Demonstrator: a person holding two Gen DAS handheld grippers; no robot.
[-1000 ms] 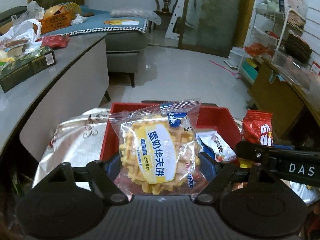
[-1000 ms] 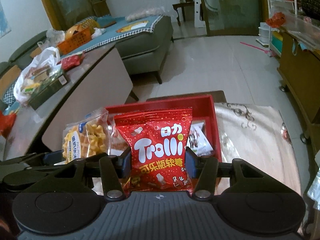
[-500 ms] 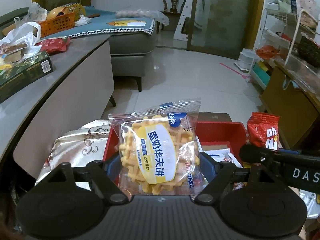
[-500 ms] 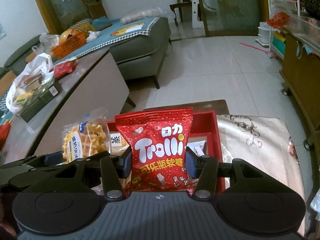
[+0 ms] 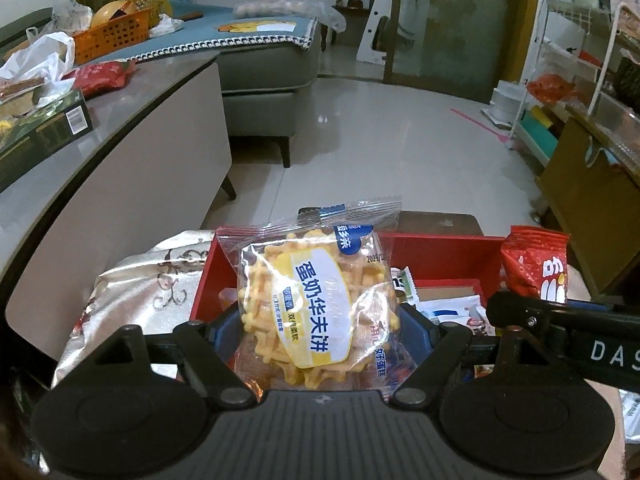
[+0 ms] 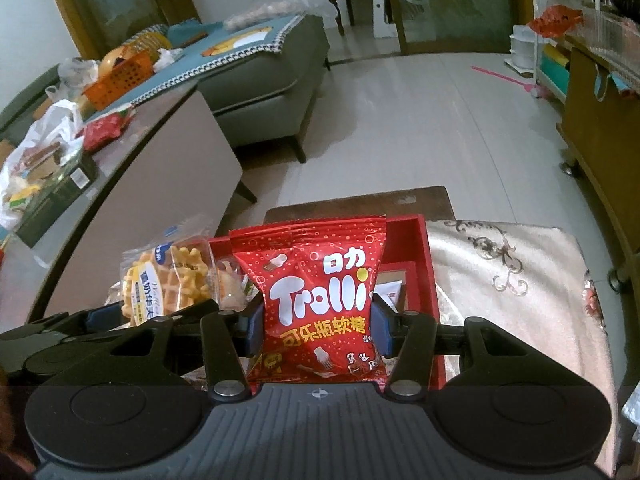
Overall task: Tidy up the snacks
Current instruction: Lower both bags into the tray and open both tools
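My left gripper [image 5: 320, 320] is shut on a clear waffle-biscuit pack [image 5: 316, 292] with a yellow and white label, held upright above the red tray [image 5: 440, 254]. My right gripper [image 6: 316, 326] is shut on a red Trolli gummy bag [image 6: 320, 300], also held above the red tray [image 6: 422, 248]. The waffle pack shows at the left of the right wrist view [image 6: 168, 280], and the Trolli bag at the right of the left wrist view [image 5: 536, 264]. Several loose snack packets [image 5: 448, 304] lie in the tray.
The tray sits on a low table with a silver patterned cloth [image 6: 512, 280]. A long grey counter [image 5: 120, 120] on the left holds a dark box [image 5: 44, 128], bags and an orange basket [image 5: 108, 40]. A grey sofa [image 5: 264, 68] stands behind; wooden cabinet [image 5: 592, 184] at right.
Both grippers have risen and drawn back from the tray with their packs still held. More floor and table edge now show beyond the tray.
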